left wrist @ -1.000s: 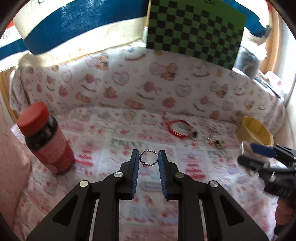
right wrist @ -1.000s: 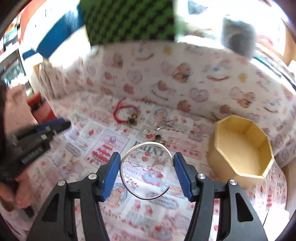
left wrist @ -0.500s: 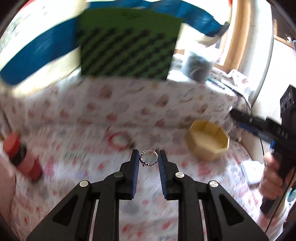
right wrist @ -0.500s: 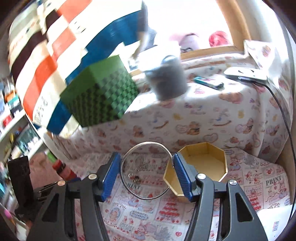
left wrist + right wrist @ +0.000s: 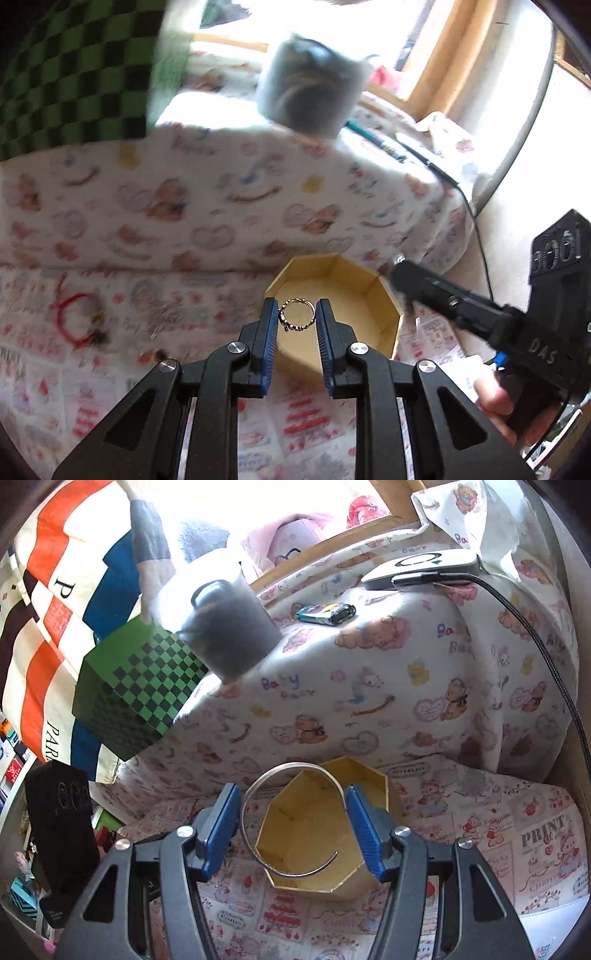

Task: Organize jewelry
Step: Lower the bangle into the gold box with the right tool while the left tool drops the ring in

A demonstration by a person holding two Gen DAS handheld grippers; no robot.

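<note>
My left gripper (image 5: 297, 320) is shut on a small beaded ring (image 5: 297, 319) and holds it above the near rim of the yellow octagonal box (image 5: 354, 295). My right gripper (image 5: 293, 821) is shut on a silver open bangle (image 5: 295, 768) and holds it over the same box (image 5: 314, 834), which looks empty. The right gripper also shows in the left wrist view (image 5: 402, 273), at the box's right rim. A red cord bracelet (image 5: 74, 317) and small loose jewelry pieces (image 5: 155, 332) lie on the cloth to the left.
A teddy-print cloth (image 5: 369, 701) covers the table and a raised ledge behind the box. On the ledge stand a grey cup (image 5: 229, 631), a green checkered box (image 5: 140, 686), a lighter (image 5: 325, 613) and a cabled device (image 5: 421, 565).
Both grippers have swung toward the yellow box with their jewelry still held. The ring and the bangle now hang over the box instead of over the open cloth.
</note>
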